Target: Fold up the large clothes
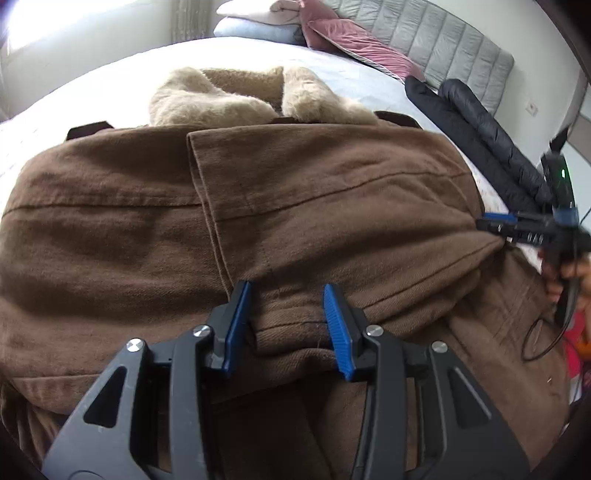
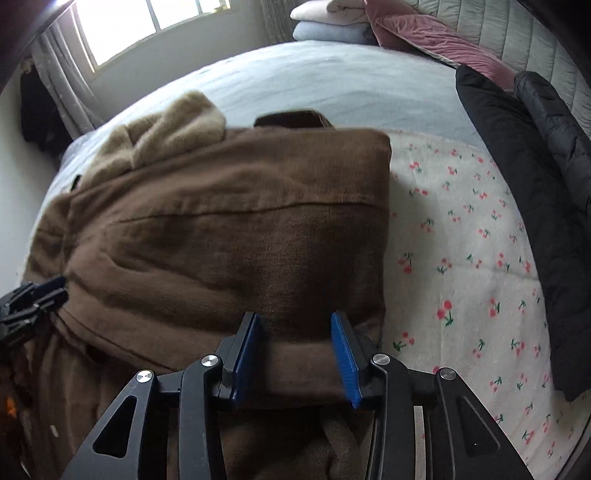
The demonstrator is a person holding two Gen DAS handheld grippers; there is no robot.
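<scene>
A large brown coat (image 1: 314, 192) with a beige fur collar (image 1: 207, 99) lies folded on the bed. My left gripper (image 1: 288, 306) stands open over its near edge, a ridge of coat fabric between the blue pads without being pinched. In the right wrist view the same coat (image 2: 221, 229) and its collar (image 2: 177, 122) fill the middle. My right gripper (image 2: 295, 332) is shut on a thick fold at the coat's near right corner, the fold filling the gap. The right gripper (image 1: 517, 225) also shows at the coat's right edge, the left gripper (image 2: 33, 299) at its left edge.
A black puffer jacket (image 2: 535, 184) lies along the bed's right side on a cherry-print blanket (image 2: 461, 258). Pink pillows (image 2: 443, 40) and a stack of folded clothes (image 2: 332, 22) sit by the grey headboard (image 1: 443, 40). A hand (image 1: 565, 273) holds the right gripper.
</scene>
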